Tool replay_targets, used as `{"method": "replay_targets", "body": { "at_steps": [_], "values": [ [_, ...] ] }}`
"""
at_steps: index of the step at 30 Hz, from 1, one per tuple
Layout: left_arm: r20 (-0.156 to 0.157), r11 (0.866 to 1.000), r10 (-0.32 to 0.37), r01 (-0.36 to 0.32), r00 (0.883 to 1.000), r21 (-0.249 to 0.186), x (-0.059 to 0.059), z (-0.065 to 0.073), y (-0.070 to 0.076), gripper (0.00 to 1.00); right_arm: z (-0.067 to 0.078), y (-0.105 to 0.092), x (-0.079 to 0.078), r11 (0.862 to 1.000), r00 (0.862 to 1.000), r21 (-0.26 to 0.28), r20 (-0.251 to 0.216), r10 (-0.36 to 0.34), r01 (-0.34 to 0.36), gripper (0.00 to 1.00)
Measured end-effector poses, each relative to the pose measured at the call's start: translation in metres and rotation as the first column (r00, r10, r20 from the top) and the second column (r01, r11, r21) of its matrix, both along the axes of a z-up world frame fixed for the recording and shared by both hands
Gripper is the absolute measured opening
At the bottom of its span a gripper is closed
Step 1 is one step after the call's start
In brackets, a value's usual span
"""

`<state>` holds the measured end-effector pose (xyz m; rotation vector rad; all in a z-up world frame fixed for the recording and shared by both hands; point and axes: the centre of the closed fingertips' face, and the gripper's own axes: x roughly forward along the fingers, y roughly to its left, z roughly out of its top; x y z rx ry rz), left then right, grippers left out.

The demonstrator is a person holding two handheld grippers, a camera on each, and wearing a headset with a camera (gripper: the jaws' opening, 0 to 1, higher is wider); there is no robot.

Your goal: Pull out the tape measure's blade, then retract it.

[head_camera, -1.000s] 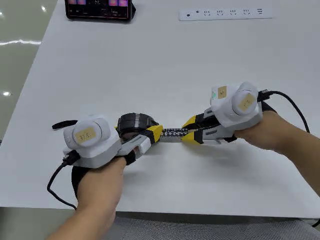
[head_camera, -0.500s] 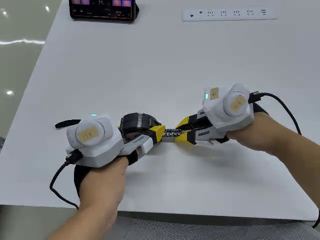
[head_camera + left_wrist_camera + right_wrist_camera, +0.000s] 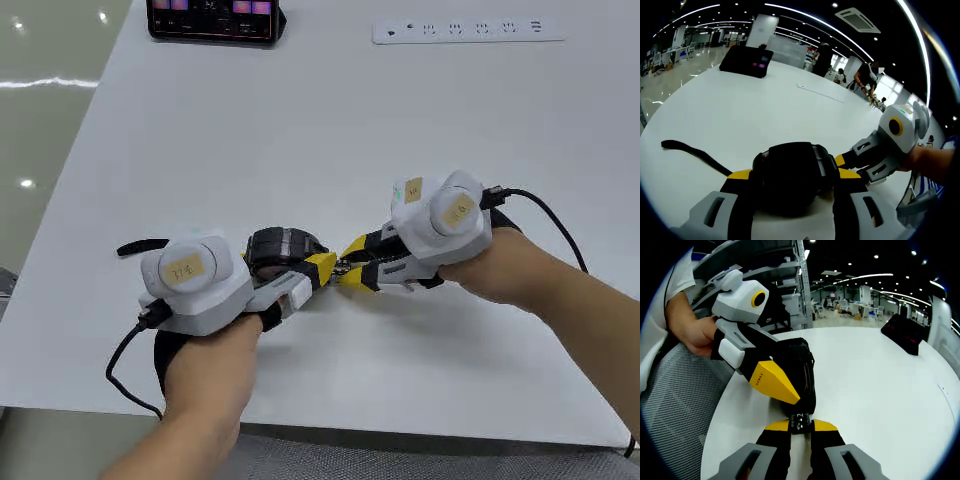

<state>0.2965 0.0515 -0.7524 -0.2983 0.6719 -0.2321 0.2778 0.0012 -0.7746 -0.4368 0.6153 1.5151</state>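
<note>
White table (image 3: 300,120): carries the tape measure case (image 3: 283,248). A power strip (image 3: 468,30) and a dark screen device (image 3: 212,18) lie well beyond the case on its far side.
Left gripper (image 3: 305,270): wraps the case from the person's side. In the left gripper view its yellow tips (image 3: 794,175) sit on either flank of the case (image 3: 790,160), jaws clamped on it.
Right gripper (image 3: 350,265): just beside the case, on the side of its mouth. Jaws are narrow, pinched on the blade end, and the tips are close to the left gripper's yellow tip.
Case: black and round, and appears to rest on the table. In the right gripper view it sits straight ahead of the jaws (image 3: 801,426) and near them.
Strap (image 3: 140,246): black, trails flat on the table from the side of the case away from the mouth.
Blade (image 3: 801,418): we see only a short stub between the case mouth and the right tips.
Axis: the blade's long axis runs from the case mouth straight into the right jaws, in line with the right gripper.
Nearer hand: right is at the blade end, left is on the body.
Our read: the retract is almost finished. The rest of the travel should follow that axis toward the mouth, since an off-axis feed could kink the stub.
Risk: releasing the end early would let the hook snap into the case.
</note>
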Motion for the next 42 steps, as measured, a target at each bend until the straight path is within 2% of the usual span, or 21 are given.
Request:
{"method": "replay_targets", "body": {
  "at_steps": [28, 30, 33, 42],
  "values": [
    [-0.001, 1.000, -0.008, 0.008, 1.000, -0.002, 0.0001, 0.0002, -0.0003, 0.61, -0.0006, 0.0056, -0.0003, 1.000, 1.000, 0.007, 0.008, -0.001, 0.001, 0.13],
    [0.001, 1.000, -0.014, 0.014, 1.000, 0.003, -0.0002, 0.0000, -0.0007, 0.61, -0.0001, 0.0053, -0.0001, 1.000, 1.000, 0.006, 0.012, -0.003, 0.003, 0.15],
    [0.005, 1.000, -0.020, 0.020, 1.000, 0.003, -0.0001, 0.0000, -0.0011, 0.61, 0.0000, 0.0035, 0.0012, 1.000, 1.000, 0.002, 0.007, -0.019, 0.019, 0.24],
    [0.007, 0.999, -0.046, 0.046, 0.999, 0.022, -0.0010, -0.0012, -0.0019, 0.62, 0.0033, 0.0040, 0.0009, 1.000, 1.000, 0.016, 0.005, -0.024, 0.024, 0.28]
  ]
}}
